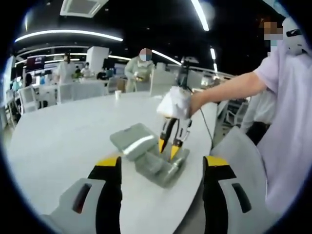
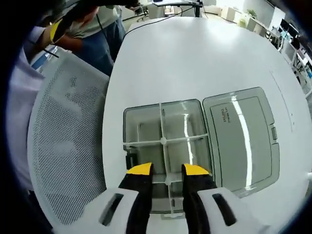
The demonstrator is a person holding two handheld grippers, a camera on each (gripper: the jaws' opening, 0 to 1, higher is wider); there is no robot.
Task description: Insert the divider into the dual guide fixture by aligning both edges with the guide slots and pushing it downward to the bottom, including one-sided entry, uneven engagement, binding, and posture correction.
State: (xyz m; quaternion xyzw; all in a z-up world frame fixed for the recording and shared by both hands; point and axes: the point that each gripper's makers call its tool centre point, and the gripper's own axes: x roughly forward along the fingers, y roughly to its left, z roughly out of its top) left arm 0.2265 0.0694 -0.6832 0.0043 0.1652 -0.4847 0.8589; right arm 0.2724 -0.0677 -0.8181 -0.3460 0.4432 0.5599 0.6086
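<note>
Nearest item, right gripper view: my right gripper, two black jaws with yellow tips, standing close together on either side of the long white plastic divider; whether they actually pinch it I cannot tell.

One grey translucent plastic box, the guide fixture, lies on the white table. Contents: two white dividers crossing at the middle, the long one running toward me and one cross divider seated across it, making four compartments. The compartments themselves hold nothing else that I can see.

One flat grey hinged lid lies open, just beside the box, touching it along one edge.

One white perforated chair back stands at the table edge, beside the box.

Left gripper view: my left gripper, two black jaws with yellow tips, wide apart and holding nothing, well back from the box. Beyond it, my gloved hand carries the right gripper, tips down into the box.

Three people stand at far tables; the counted figure is uncertain owing to blur.
</note>
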